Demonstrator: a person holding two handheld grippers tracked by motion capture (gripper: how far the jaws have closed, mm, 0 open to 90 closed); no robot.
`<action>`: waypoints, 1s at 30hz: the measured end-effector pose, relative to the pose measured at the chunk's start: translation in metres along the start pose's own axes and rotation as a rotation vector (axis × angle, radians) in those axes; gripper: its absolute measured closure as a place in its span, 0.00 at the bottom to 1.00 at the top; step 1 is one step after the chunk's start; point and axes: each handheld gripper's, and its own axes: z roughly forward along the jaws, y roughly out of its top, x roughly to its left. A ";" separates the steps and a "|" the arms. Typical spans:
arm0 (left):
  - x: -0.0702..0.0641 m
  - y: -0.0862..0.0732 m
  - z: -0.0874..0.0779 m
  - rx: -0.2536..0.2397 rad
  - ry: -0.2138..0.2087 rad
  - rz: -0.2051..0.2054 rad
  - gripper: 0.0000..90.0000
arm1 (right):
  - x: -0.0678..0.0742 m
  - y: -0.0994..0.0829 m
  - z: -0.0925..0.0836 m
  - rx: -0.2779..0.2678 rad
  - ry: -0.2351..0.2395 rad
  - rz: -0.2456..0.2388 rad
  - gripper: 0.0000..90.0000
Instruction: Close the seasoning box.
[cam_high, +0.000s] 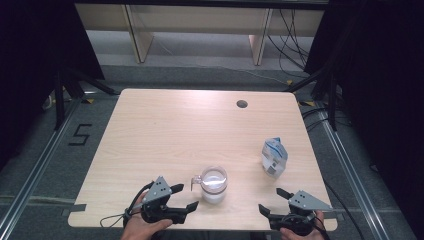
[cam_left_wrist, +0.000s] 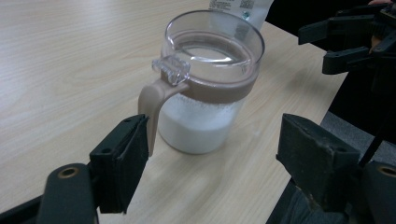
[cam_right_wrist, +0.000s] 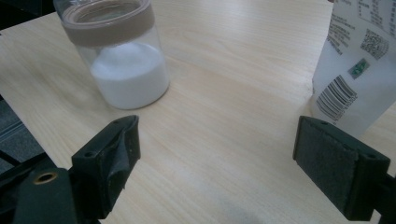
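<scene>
Left gripper (cam_high: 185, 196): jaws wide apart, nothing between them, just beside the jar's handle.
Right gripper (cam_high: 273, 201): jaws spread, empty.
Jar (cam_high: 214, 184): upright, white powder inside, near front edge.
Pouch (cam_high: 274, 156): standing right of jar.
Table (cam_high: 170, 130): pale wood, cable hole (cam_high: 242, 104) at back.
Room: grey floor, dark curtains.

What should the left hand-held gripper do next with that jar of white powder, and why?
Probably ease the left hand-held gripper forward a little, so its pads bracket the jar. Its jaws stand open with nothing between them, and the jar sits upright just ahead, its handle beside the left pad. The right hand-held gripper is open too, near the pouch.
</scene>
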 end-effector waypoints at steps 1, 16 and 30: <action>0.000 -0.002 0.000 -0.007 -0.004 -0.005 0.26 | 0.001 0.000 0.000 0.001 -0.002 -0.003 0.17; 0.007 -0.031 -0.006 0.045 0.050 -0.024 0.26 | 0.005 -0.008 -0.008 0.048 -0.008 0.019 0.17; 0.004 -0.042 -0.007 0.078 0.033 -0.031 0.25 | 0.005 -0.015 -0.012 0.089 -0.037 0.032 0.17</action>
